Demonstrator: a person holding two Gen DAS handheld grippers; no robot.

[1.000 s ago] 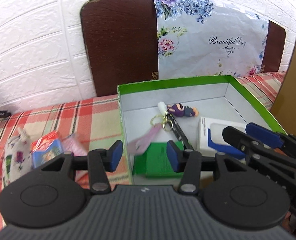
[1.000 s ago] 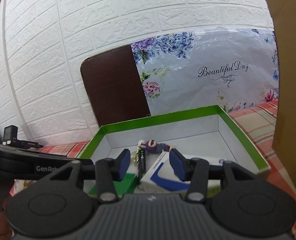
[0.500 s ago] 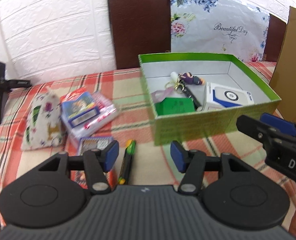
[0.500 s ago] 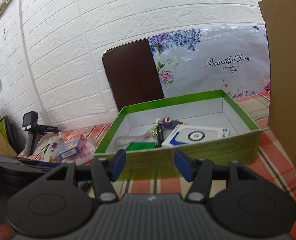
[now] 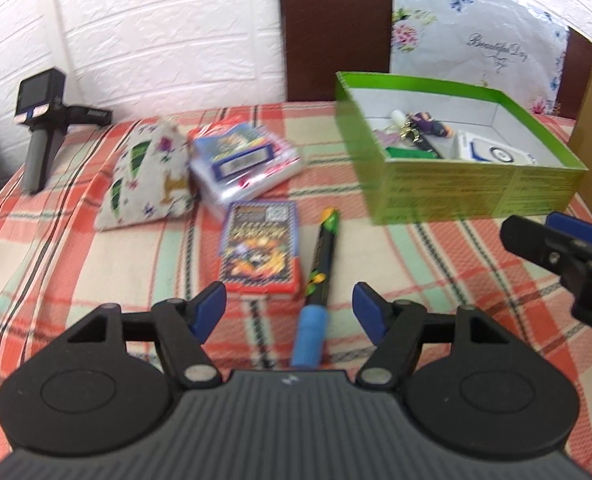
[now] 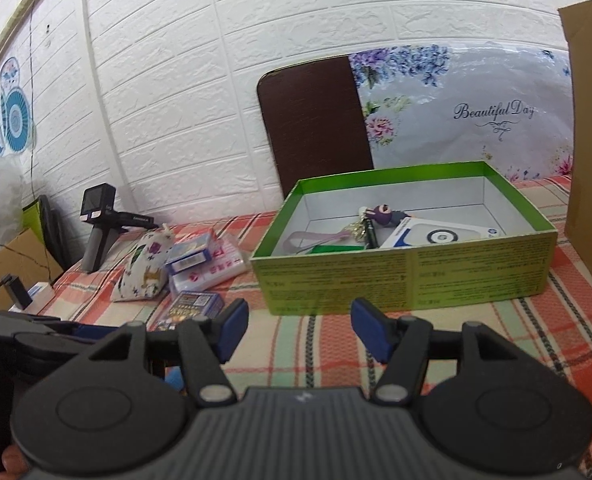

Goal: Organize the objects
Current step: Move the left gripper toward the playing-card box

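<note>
A green box (image 5: 475,192) (image 6: 407,276) on the plaid cloth holds a keychain (image 5: 423,126), a green card and a white-blue case (image 5: 491,154). Left of it lie a pen with a blue end (image 5: 319,276), a card pack (image 5: 262,246), a clear-wrapped packet (image 5: 244,160) and a printed pouch (image 5: 148,176). My left gripper (image 5: 290,308) is open and empty, just above the pen's blue end. My right gripper (image 6: 297,330) is open and empty in front of the box; it also shows at the right of the left wrist view (image 5: 551,240).
A black handheld device (image 5: 42,120) stands at the table's far left. A brown cardboard panel (image 6: 591,140) rises at the right of the box. A chair back (image 6: 311,124) with a floral cover stands behind the table by the white brick wall.
Both grippers have drawn back from over the box toward the table's near side. The left one has swung left and now sits over the pen and card pack. Both stay open.
</note>
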